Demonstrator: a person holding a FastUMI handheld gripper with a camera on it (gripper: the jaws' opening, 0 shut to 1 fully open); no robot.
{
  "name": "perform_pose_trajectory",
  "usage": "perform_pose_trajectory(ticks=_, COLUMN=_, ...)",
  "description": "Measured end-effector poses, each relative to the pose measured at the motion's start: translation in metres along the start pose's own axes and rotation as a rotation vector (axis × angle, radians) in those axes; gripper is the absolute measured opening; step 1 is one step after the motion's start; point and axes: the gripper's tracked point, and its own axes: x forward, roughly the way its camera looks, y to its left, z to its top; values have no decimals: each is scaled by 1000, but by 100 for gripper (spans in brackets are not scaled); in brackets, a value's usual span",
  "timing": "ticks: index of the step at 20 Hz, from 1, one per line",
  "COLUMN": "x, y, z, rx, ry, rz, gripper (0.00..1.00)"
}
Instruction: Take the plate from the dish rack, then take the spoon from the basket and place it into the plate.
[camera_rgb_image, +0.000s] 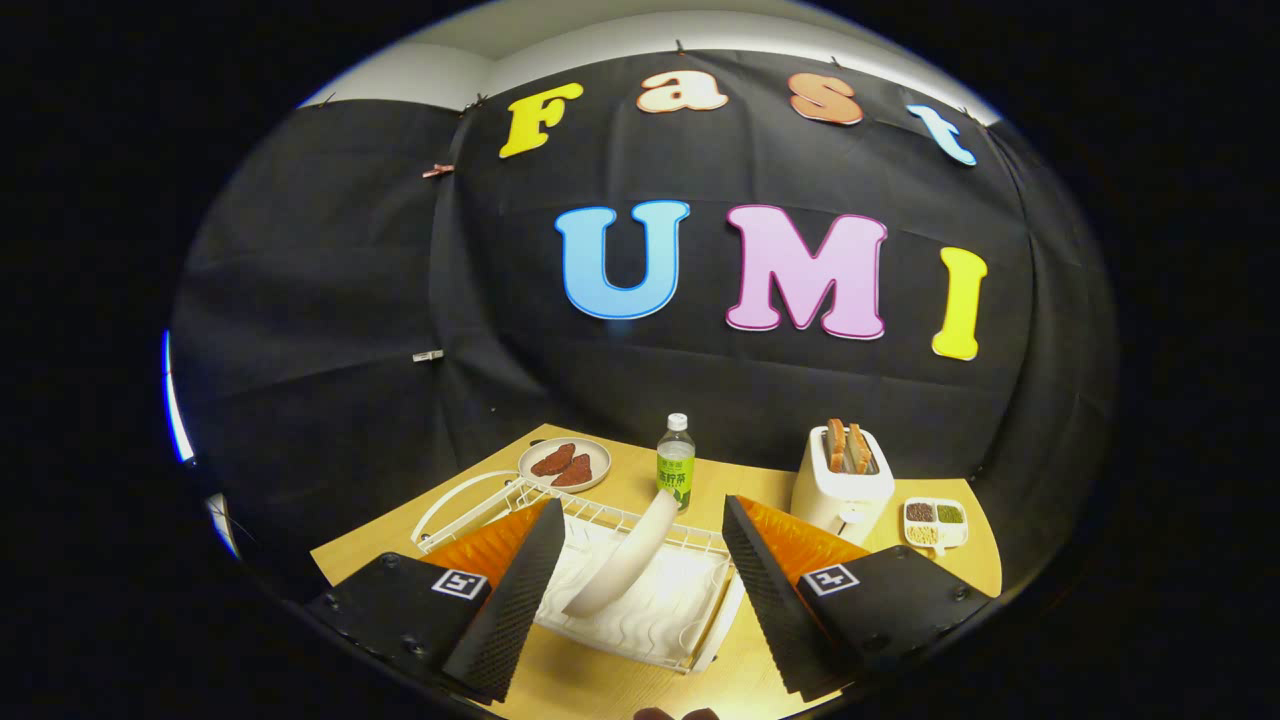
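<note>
My hand-held gripper (640, 590) is spread wide, fingers gripping nothing, held over the wooden bench (600, 680). Between and just ahead of the fingers: white wire dish rack (650, 600) on its ribbed drip tray. One plain white plate (625, 560) stands in it on edge, leaning, seen nearly edge-on as a smooth curved band. Beyond the rack, a green-labelled bottle (676, 462) with a white cap. Left of it, a dish of brown pieces (565, 463). Right, a white toaster (843, 480) holding two slices, then a small divided dish (934, 522).
</note>
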Motion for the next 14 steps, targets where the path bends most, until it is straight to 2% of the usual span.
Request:
perform_pose_trajectory(ticks=6, x=54, y=4, z=-26, rx=-17, ry=100, rz=-3, gripper=98)
perform_pose_trajectory(ticks=14, x=100, y=-17, z=-87, rx=58, ry=323, rz=-98, gripper=98)
